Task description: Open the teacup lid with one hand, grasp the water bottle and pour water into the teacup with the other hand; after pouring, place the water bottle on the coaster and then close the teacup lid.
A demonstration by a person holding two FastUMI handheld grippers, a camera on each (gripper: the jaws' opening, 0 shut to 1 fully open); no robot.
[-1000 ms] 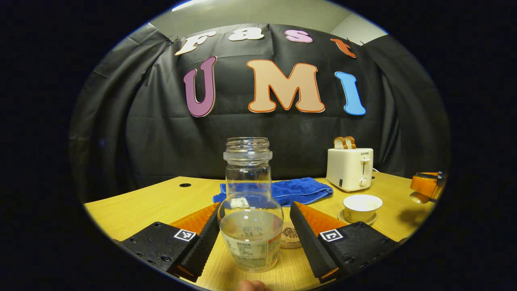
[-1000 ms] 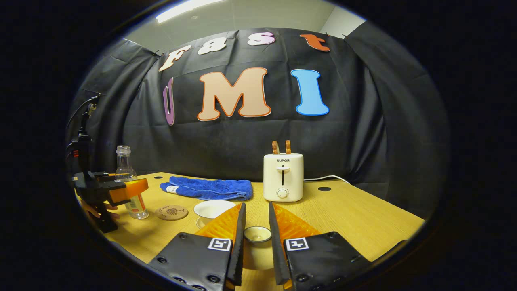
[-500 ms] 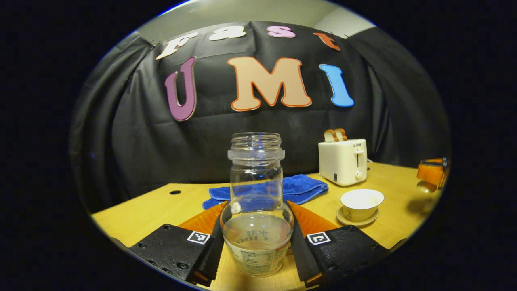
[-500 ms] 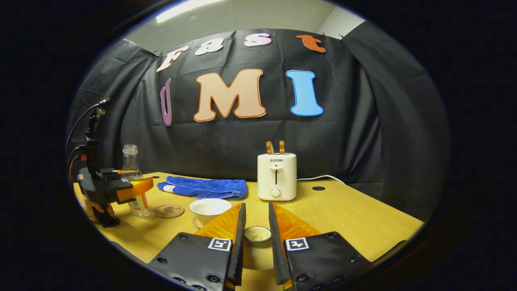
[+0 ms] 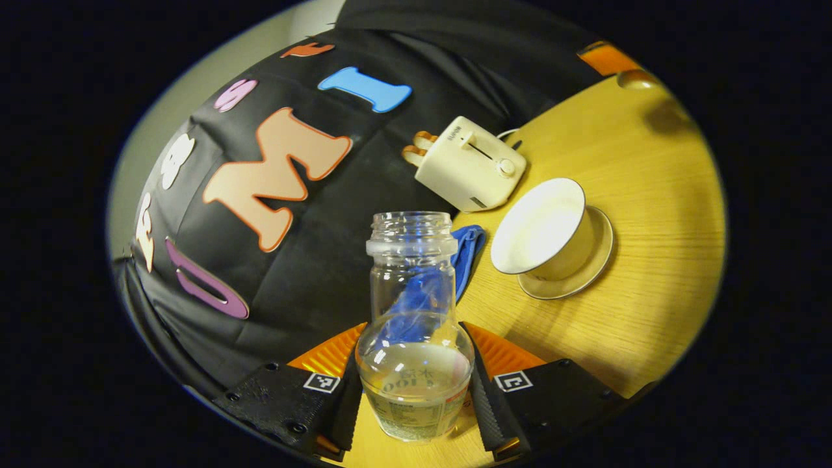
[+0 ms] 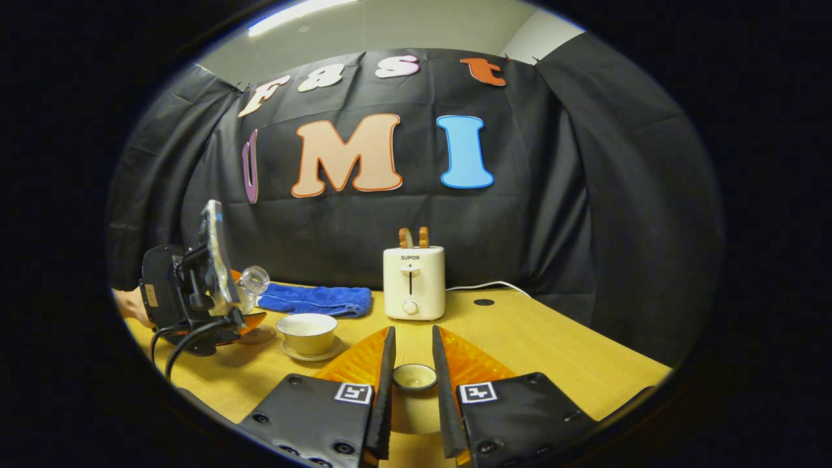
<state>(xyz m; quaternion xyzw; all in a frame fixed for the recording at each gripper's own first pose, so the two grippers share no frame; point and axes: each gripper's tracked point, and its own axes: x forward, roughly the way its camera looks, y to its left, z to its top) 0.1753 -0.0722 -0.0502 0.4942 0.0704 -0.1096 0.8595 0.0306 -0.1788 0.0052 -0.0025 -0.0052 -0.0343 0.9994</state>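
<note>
A recording booth staged as a kitchen: black cloth wall (image 6: 552, 214) at 12 o'clock behind a wooden desk (image 6: 559, 351) carrying a toaster (image 6: 414, 283) and towel (image 6: 315, 301).

Coaster (image 6: 259, 335) mostly hidden behind the left gripper's body (image 6: 188, 292) in the right gripper view. Blue towel (image 5: 465, 253) largely covered by the water bottle (image 5: 413, 338). Bottle label print too small to make out.

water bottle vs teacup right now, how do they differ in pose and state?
The water bottle is clear, clamped between the left hand-held gripper fingers and tipped toward the cup in the right gripper view; the teacup is opaque white and stands upright on its saucer, ungripped. The bottle holds some water at its base; the teacup looks empty. Both are open at the top.
</note>
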